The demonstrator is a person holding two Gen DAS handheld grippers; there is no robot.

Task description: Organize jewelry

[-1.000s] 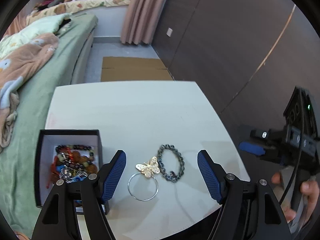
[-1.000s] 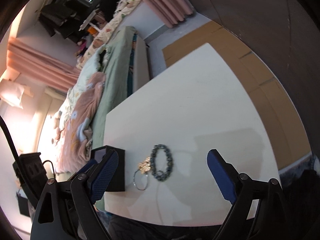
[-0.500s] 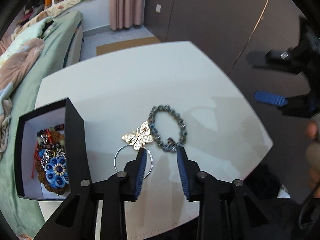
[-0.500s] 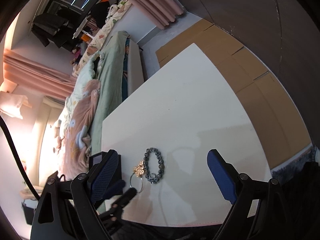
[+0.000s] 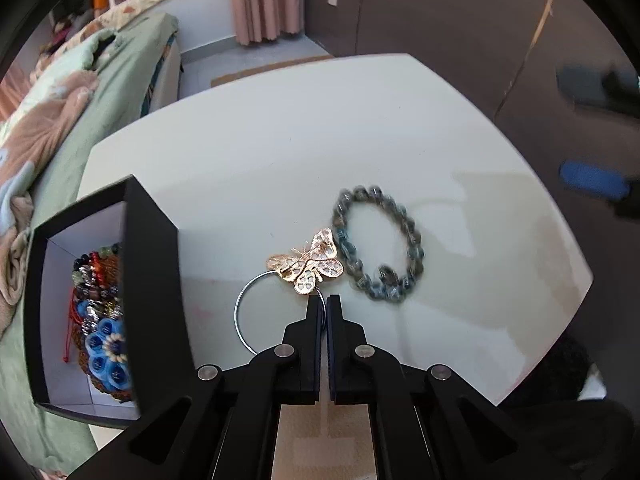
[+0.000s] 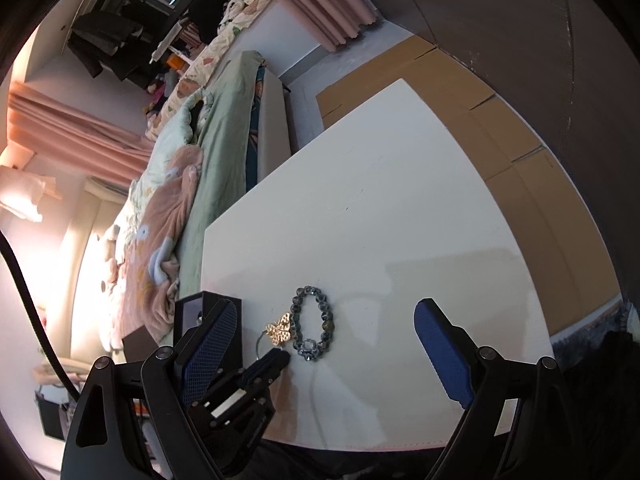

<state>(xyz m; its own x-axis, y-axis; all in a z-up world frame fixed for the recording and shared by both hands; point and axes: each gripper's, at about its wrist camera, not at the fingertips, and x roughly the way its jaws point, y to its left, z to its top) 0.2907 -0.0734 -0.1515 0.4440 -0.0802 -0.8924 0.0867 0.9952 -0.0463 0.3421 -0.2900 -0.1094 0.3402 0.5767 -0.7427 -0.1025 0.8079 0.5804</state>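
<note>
White table (image 5: 280,140) beside a bed, black box (image 5: 152,280) standing open on the table edge nearest the bed, already heaped with beads and a blue flower piece (image 5: 106,344). Down at the tabletop now with the left gripper (image 5: 324,300), dropped in close from higher up. Jaws just been closing from wide apart, now pressed together with barely a slit. Thin wire of the silver hoop (image 5: 239,304) running straight into the tips, so pinched there by the look of it. Just beside the box, that hoop, with the gold butterfly brooch (image 5: 310,260) lying over its far rim, on the side away from the box. Beyond the brooch from the box and touching its wing, the grey beaded bracelet (image 5: 380,248), flat on the table. Off to the bracelet's side of the box, the right gripper (image 6: 326,304), hanging above the table, jaws spread wide, nothing between them. Grip taken, then: likely next a lift and a short carry across to the box. Worth watching whether the brooch comes up with the hoop, and whether so thin a wire slips out.
</note>
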